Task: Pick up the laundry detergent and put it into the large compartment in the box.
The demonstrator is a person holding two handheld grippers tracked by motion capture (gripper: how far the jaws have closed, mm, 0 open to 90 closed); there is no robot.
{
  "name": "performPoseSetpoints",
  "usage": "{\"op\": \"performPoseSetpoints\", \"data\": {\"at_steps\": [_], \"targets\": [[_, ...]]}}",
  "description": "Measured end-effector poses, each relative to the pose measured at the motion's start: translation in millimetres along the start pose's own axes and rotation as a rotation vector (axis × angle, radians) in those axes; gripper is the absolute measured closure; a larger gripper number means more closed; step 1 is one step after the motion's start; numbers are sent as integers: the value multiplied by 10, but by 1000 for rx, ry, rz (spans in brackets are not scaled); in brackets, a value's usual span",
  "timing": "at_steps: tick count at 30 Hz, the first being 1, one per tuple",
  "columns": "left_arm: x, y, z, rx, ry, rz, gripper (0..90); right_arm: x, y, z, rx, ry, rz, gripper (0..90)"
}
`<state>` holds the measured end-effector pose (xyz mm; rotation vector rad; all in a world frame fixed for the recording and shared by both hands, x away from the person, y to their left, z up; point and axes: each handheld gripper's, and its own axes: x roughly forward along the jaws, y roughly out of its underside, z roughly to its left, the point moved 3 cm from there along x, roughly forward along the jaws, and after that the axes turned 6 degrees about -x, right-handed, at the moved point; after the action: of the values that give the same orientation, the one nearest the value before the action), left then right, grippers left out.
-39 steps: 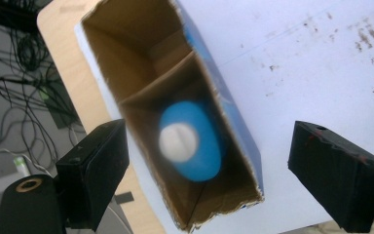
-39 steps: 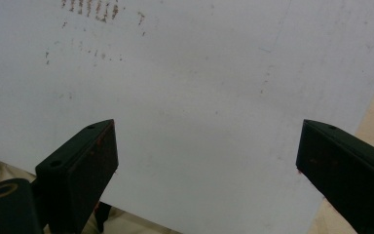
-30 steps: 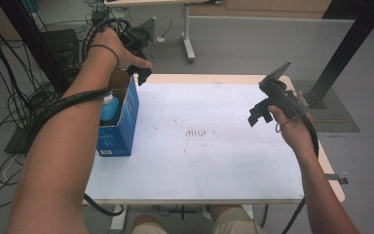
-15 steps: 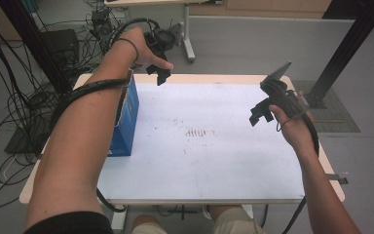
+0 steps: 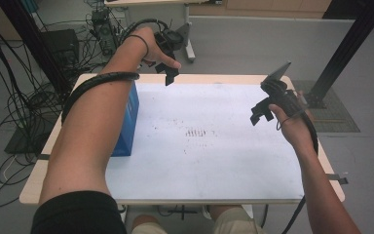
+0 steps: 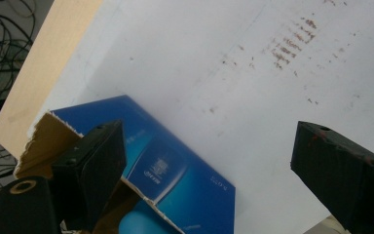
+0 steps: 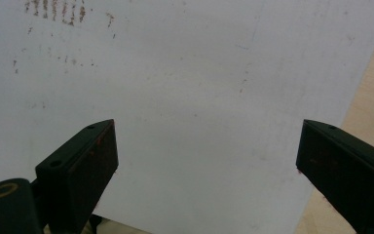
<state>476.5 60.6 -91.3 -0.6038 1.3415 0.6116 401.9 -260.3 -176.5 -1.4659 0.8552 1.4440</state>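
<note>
I take the blue carton (image 5: pixel 128 122) as my landmark. It stands upright on the left part of the bench (image 5: pixel 214 161), on the white sheet (image 5: pixel 224 146) that covers most of the top, and its torn-open top shows raw brown card in the left gripper view (image 6: pixel 175 185). My left hand-held gripper (image 5: pixel 169 75) hangs in the air beyond the carton's far end and a little to its right, jaws spread wide with nothing between them; they have just been opening a little further. My right hand-held gripper (image 5: pixel 260 113) hovers well to the right of the carton, over bare sheet, also wide and empty (the right gripper view (image 7: pixel 204 161) confirms it).

My worry, as I judge it: the carton is tall, narrow and light-looking, so a jaw clipping its ragged rim on the way in could tip it toward the bench's left edge, which is near. The torn flap is thin card and would probably crumple or rip rather than give a firm hold. The glossy printed sides look slippery, so a shallow pinch could slide off. My own left forearm hides much of the carton in the high view, so I must rely on the gripper's view.

The sheet is matte and smooth, with reddish-brown smudges right of the carton; the bench rim is pale wood.
</note>
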Motion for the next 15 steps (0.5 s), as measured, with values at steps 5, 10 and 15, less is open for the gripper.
{"op": "performPoseSetpoints", "data": {"at_steps": [5, 10, 15], "targets": [[59, -52, -17, 50, 29, -12, 128, 18, -2, -35, 11, -2, 1, 80], [113, -88, -90, 143, 28, -24, 133, 25, -7, -58, 10, -9, 0, 79], [125, -101, -139, 224, 11, -36, 139, 10, -15, -54, 10, -9, -3, 79]]}}
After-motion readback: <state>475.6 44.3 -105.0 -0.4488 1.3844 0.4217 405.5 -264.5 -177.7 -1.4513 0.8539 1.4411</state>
